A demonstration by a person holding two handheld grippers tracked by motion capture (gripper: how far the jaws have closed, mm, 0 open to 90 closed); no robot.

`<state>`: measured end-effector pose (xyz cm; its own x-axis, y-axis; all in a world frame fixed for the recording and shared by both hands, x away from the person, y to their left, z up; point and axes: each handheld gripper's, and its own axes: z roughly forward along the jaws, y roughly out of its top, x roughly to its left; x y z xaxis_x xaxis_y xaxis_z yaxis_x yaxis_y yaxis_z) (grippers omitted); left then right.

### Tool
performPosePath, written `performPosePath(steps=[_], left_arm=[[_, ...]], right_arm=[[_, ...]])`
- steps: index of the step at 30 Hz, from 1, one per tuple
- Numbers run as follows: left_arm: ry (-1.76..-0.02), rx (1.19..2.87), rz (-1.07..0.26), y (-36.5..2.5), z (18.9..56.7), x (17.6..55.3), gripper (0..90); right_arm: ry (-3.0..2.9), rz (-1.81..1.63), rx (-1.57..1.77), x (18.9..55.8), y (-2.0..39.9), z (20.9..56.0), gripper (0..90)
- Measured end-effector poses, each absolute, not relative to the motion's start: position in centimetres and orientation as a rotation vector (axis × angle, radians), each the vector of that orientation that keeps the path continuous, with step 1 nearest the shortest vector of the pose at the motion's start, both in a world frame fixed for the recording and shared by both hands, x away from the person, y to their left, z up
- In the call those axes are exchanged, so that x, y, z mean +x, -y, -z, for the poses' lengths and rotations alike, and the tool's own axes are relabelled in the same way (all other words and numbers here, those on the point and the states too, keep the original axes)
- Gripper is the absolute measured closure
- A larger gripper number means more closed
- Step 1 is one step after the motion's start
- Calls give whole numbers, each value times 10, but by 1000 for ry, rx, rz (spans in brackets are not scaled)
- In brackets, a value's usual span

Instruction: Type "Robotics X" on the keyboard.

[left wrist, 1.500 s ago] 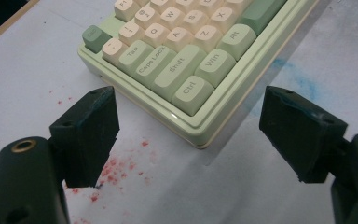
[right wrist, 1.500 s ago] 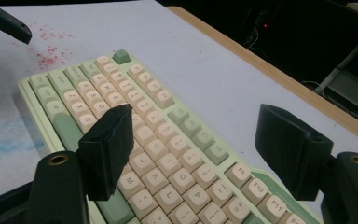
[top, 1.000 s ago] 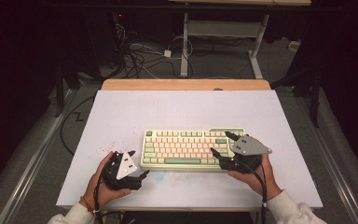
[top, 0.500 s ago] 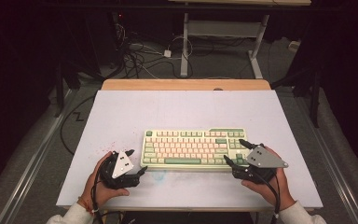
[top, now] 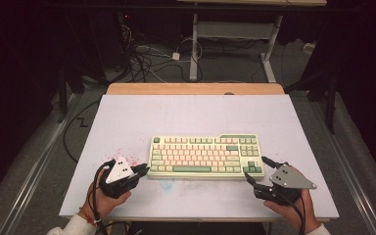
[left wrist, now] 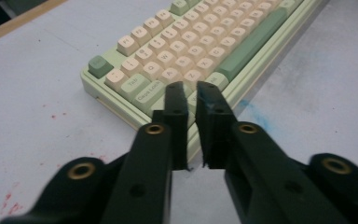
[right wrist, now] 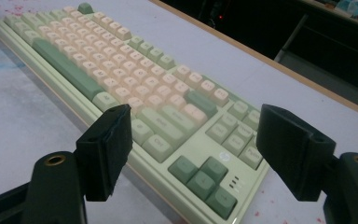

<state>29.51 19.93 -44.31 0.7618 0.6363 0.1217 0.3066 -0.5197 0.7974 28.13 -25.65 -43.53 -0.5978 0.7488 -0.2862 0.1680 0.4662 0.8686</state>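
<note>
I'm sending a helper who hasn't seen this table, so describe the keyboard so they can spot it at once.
On the pale table top, look near the front edge, between the left gripper and the right gripper. The keyboard lies flat there: a mint green case, cream keys, darker green space bar and arrow keys.

keyboard (top: pixel 206 155) | pale green (cream keys) | flat, table's near-centre
</note>
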Motion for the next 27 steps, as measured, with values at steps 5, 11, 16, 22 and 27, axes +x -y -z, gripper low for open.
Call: performPosePath(steps=[5,11,16,22,27], left_arm=[[-697,2188,-491,-195,442,295,876],[-706,2229,-478,-187,435,299,876],[-694,2249,-452,-175,427,309,876],[-656,2285,-436,-151,424,325,876],[-633,2307,-407,-133,426,340,876]], right_arm=[[-2040,-1095,761,275,260,436,272],[-2041,-1085,767,273,264,437,272],[-2051,-1088,765,275,262,438,273],[-2076,-1090,769,276,258,441,272],[-2083,-1086,768,277,258,442,274]])
